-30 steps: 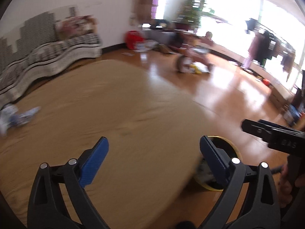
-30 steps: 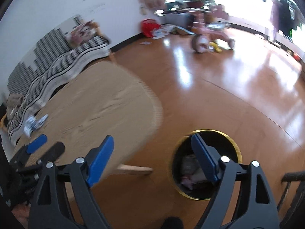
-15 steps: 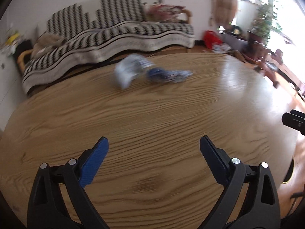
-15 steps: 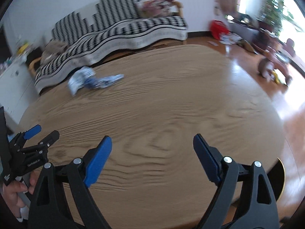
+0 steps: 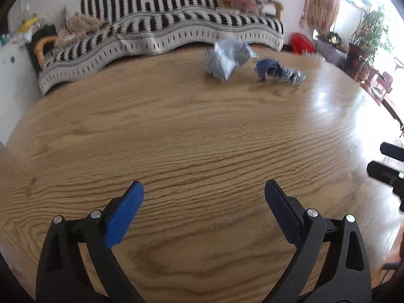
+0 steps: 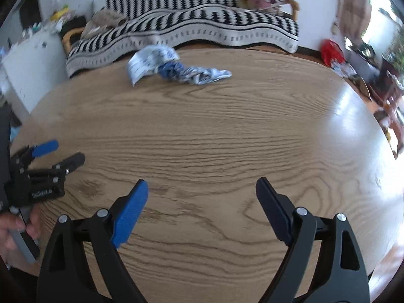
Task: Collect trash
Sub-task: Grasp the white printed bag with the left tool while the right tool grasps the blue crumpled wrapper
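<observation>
Two pieces of trash lie near the far edge of the oval wooden table (image 5: 202, 139). One is a crumpled white wrapper (image 5: 227, 58) (image 6: 149, 60); the other is a crumpled blue-and-white wrapper (image 5: 280, 72) (image 6: 194, 73) just right of it. My left gripper (image 5: 204, 197) stands open over the near part of the table with nothing between its fingers. My right gripper (image 6: 202, 194) is also open and empty, well short of the trash. In the right wrist view the left gripper (image 6: 55, 154) shows at the left edge, held by a hand (image 6: 15, 227).
Behind the table stands a sofa (image 5: 161, 32) under a black-and-white striped cover. A red bag (image 5: 301, 43) and clutter lie on the shiny wood floor at the right, by potted plants (image 5: 366, 35). White furniture (image 6: 27, 60) stands at the left.
Both grippers swung left from the black bin on the floor to above the table. The two wrappers now sit ahead, nearer the middle of both views. Both jaws stayed open.
</observation>
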A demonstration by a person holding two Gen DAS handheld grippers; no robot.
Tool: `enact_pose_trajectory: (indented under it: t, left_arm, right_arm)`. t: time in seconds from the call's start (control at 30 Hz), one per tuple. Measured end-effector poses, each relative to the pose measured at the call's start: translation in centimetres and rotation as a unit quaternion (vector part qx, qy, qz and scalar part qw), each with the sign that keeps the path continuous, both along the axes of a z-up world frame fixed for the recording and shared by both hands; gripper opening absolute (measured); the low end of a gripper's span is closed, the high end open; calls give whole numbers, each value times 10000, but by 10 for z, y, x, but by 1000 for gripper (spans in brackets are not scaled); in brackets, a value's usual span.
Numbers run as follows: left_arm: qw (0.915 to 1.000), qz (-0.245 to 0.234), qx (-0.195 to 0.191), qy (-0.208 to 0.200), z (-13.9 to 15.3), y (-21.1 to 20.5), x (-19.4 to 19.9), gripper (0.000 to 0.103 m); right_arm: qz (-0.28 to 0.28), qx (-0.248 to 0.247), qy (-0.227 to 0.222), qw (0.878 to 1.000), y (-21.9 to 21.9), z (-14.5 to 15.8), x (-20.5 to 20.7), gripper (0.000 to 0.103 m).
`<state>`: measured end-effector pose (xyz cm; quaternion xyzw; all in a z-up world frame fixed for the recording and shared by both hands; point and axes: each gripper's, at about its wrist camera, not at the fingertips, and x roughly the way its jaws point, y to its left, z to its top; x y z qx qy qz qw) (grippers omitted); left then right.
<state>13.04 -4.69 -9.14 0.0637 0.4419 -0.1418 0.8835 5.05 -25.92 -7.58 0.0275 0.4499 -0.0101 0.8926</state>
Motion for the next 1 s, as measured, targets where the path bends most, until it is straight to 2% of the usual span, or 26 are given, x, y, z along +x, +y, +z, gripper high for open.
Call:
enact_pose_trajectory:
  t: [0.1, 0.2, 0.27, 0.3, 0.5, 0.6, 0.7, 0.8, 0.9, 1.0]
  left_arm:
    - [9999, 58, -83, 42, -1, -4, 12, 96]
    - [9998, 49, 180, 58, -4, -16, 28, 97]
    - [9998, -47, 197, 51, -5, -23, 39, 97]
    - [9997, -92, 198, 49, -5, -27, 48, 97]
    - [9997, -128, 190, 49, -5, -42, 99, 97]
    - [9997, -181, 169, 58, -4, -53, 123, 97]
    - [9989, -413, 199, 43, -4, -69, 140, 97]
    - [9984, -527, 195, 40, -4, -76, 153, 97]
    - [9980, -607, 189, 40, -4, -78, 166, 97]
    - [9977, -643, 188, 38, -3, -79, 178, 97]
  right_arm:
    - [212, -90, 39, 9997, 2, -9, 13, 84]
    - [447, -501, -85, 9977, 6, -14, 31, 86]
    - [677, -756, -144, 9947, 9, -21, 44, 90]
    - [843, -737, -146, 9936, 7, -25, 52, 94]
    - [1119, -474, -225, 9923, -12, -19, 108, 94]
    - [1245, -622, -290, 9898, -15, -18, 141, 94]
    - [1504, -957, -372, 9833, -7, -19, 167, 94]
    - [1874, -1434, -535, 9703, 6, -21, 185, 94]
    - [2174, -1352, -532, 9652, 11, -22, 199, 94]
    - [2322, -1094, -418, 9656, 11, -23, 214, 94]
